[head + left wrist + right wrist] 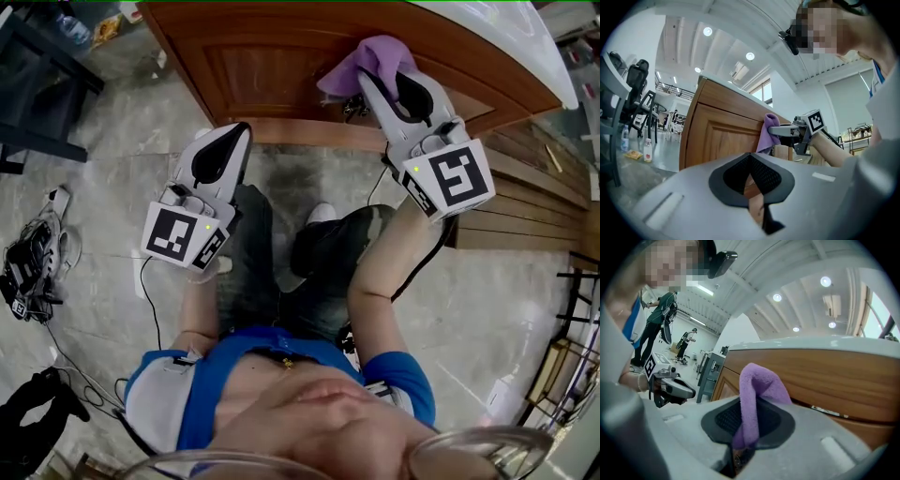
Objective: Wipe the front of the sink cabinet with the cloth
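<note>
1. Head view: shows the right claw [386, 80] raised to the wooden cabinet [272, 66], clamped on a purple cloth [367, 58].
2. Places the cloth over the cabinet's front panel, near its upper edge, just below the white sink [525, 37].
3. Right gripper view: confirms the grip, with the cloth [757, 385] pinched between the two dark pads [724, 419] and folded over above them, in front of the cabinet [834, 376].
4. Left gripper view: shows the left claw [752, 180] drawn narrow, pads together at the tip, holding nothing.
5. Catches, beyond that claw, the cloth [766, 133] hanging from the right claw [780, 131] and seemingly touching the cabinet [722, 136] door.
6. Head view again: sets the left claw [232, 141] lower and to the left, clear of the cabinet, above the grey stone floor [112, 141].
7. Shows the person's legs [253, 253] in dark trousers between the two claws, close to the foot of the cabinet.
</note>
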{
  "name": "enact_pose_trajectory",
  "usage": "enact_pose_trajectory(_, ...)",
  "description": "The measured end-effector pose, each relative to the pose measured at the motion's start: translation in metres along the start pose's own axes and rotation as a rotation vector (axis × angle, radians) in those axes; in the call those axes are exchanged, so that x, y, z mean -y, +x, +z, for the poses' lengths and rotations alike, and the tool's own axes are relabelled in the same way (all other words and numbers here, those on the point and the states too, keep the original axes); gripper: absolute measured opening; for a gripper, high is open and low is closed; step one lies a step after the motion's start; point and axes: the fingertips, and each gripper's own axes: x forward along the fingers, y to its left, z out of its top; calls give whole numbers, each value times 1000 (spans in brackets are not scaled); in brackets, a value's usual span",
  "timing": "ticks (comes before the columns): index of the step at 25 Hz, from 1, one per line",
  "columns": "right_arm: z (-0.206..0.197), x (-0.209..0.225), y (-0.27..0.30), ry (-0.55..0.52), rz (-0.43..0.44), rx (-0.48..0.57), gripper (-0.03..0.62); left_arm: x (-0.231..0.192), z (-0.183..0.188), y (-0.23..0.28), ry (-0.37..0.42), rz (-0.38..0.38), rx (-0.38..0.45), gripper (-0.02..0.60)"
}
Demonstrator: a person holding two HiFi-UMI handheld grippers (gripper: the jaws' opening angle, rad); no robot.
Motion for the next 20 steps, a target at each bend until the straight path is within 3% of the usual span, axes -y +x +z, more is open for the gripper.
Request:
enact_pose_trajectory(6,1,-1,4,28,-10,35,58,-4,-11,-10,56,44,-40,0)
enact_pose_trajectory(20,26,-42,47,28,77,115,58,-14,-29,-43,14,111,-68,0)
